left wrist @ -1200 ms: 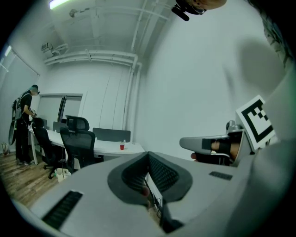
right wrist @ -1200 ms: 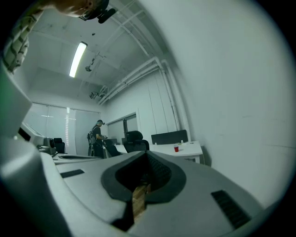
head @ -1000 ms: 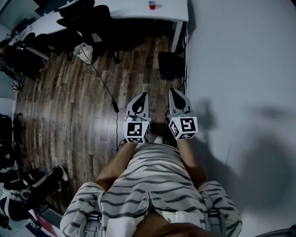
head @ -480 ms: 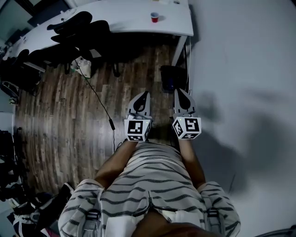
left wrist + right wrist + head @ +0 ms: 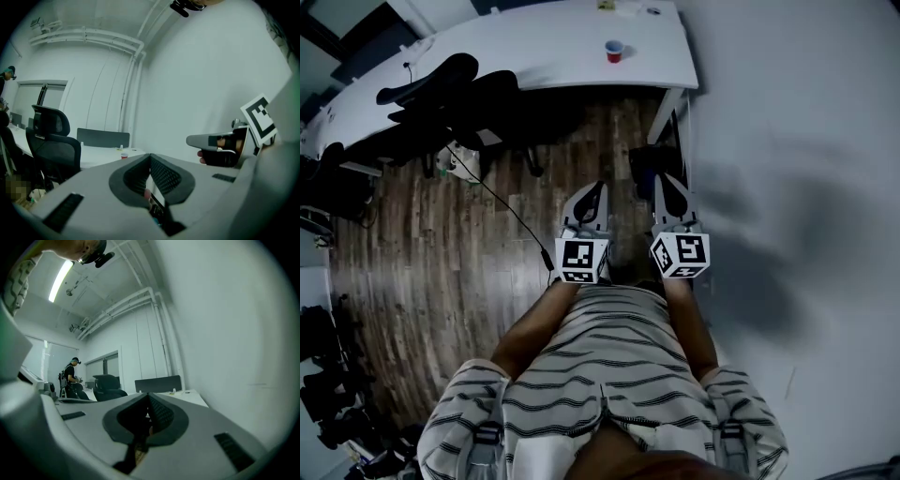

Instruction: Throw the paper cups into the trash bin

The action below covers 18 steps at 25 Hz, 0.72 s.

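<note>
Left gripper (image 5: 592,192): held level in front of the person, pointing toward the desk; in the left gripper view (image 5: 150,157) its jaws are pressed together with nothing between them.
Right gripper (image 5: 667,187): just beside the left one and level with it, close to the wall; in the right gripper view (image 5: 148,397) its jaws also meet at the tip and pinch nothing.
Paper cup (image 5: 614,51): red, upright on the desk near its wall end, well apart from both grippers; the left gripper view shows it small and far off (image 5: 123,155), beyond the closed jaws.
Desk (image 5: 534,56): white and long, running across the top of the head view, with one end against the wall.
Bin (image 5: 643,161): a dark container on the floor beside the desk leg, near the wall, just ahead of the right gripper's tip; what is inside cannot be made out.
Chairs (image 5: 441,84): black office chairs pushed up along the near side of the desk.
Floor (image 5: 422,244): dark wood planks, with a thin cable (image 5: 502,202) trailing across it.
Wall (image 5: 797,141): plain and pale, along the right side.
Person (image 5: 609,375): striped shirt, both forearms stretched forward.
Second person (image 5: 70,376): standing far off beyond the chairs in the right gripper view.
</note>
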Each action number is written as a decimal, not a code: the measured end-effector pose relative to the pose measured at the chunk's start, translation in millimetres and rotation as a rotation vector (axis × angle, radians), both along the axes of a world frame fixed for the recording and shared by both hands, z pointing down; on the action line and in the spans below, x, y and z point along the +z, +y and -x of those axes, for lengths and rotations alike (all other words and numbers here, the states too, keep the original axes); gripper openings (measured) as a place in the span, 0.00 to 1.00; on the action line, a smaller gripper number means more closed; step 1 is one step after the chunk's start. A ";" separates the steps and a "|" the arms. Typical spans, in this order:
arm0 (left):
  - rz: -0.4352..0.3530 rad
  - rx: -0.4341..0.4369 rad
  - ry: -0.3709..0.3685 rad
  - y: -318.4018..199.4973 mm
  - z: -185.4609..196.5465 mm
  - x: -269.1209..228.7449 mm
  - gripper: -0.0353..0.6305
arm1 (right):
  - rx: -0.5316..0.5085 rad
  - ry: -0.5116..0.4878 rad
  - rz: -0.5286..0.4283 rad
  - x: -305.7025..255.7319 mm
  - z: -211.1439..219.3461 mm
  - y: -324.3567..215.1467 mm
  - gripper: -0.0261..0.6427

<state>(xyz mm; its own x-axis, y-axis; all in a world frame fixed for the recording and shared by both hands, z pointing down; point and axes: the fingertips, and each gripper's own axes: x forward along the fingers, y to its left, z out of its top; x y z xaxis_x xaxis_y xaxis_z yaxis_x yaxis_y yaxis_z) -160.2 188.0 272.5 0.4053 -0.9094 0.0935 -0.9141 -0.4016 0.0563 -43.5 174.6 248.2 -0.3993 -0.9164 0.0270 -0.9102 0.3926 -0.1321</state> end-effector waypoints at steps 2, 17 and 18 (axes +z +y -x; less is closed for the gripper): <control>0.004 0.015 0.006 -12.6 5.5 0.5 0.09 | 0.010 0.009 0.002 -1.4 7.9 -12.4 0.06; 0.034 0.030 0.031 -80.2 4.9 16.3 0.09 | 0.003 0.045 0.014 10.8 16.0 -73.5 0.06; 0.030 0.029 0.025 -87.6 4.4 15.9 0.09 | 0.000 0.044 0.012 11.1 15.3 -81.4 0.06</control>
<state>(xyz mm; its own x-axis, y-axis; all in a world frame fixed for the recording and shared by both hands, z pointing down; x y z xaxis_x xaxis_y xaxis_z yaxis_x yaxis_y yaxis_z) -164.6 100.4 288.4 0.4337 -0.8943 0.1104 -0.9004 -0.4254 0.0912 -58.8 93.2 259.3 -0.3976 -0.9159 0.0554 -0.9151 0.3914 -0.0968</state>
